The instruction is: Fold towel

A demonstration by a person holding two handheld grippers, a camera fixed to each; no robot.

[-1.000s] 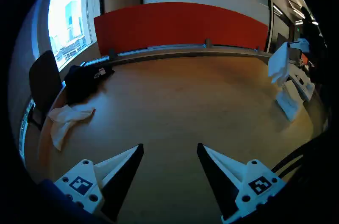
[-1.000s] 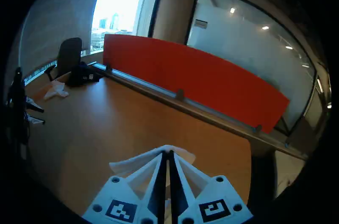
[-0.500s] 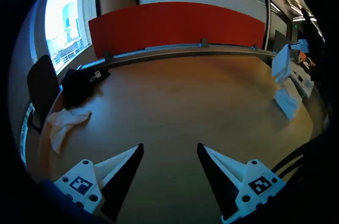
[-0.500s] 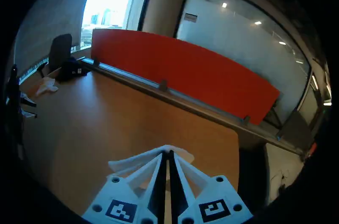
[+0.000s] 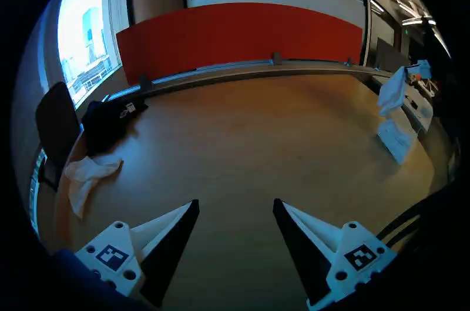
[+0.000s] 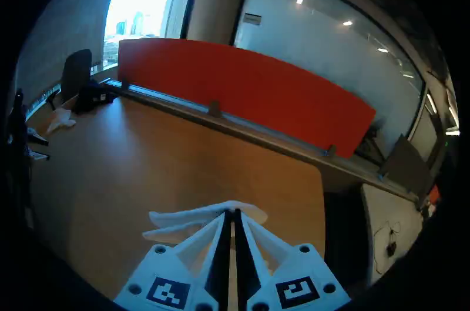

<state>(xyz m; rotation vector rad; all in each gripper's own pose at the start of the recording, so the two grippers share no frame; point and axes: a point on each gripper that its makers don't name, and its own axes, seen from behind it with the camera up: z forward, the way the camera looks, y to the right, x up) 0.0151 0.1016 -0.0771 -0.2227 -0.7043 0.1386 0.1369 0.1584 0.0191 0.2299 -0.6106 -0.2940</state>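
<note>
Pinched a white towel (image 6: 194, 218) in the right tongs (image 6: 234, 212), both fingers shut on the cloth, with folds bulging out past the tips and to their left. Held it raised above a wooden table (image 6: 147, 164), not laid flat. Held the left tongs (image 5: 235, 202) wide open, gripping nothing, low over the same table and well apart from the towel, far ahead to their right. Showed a second crumpled cloth (image 5: 85, 173) and a dark bag (image 5: 108, 120) ahead and left of the left tongs, near the table's edge.

Looked likely to go wrong through a slip: gripped at one bunched spot only, so could slide free or hang twisted and land rumpled. Could also fold crooked if grabbed by the open tongs at the wrong corner.

Compared with half a second earlier: swung the right tongs' outlook rightward, sliding the red divider (image 6: 247, 93) leftward, and showed more cloth spilling left of the tips. Kept the same spread in the left tongs, with bag and cloth slightly further left.
</note>
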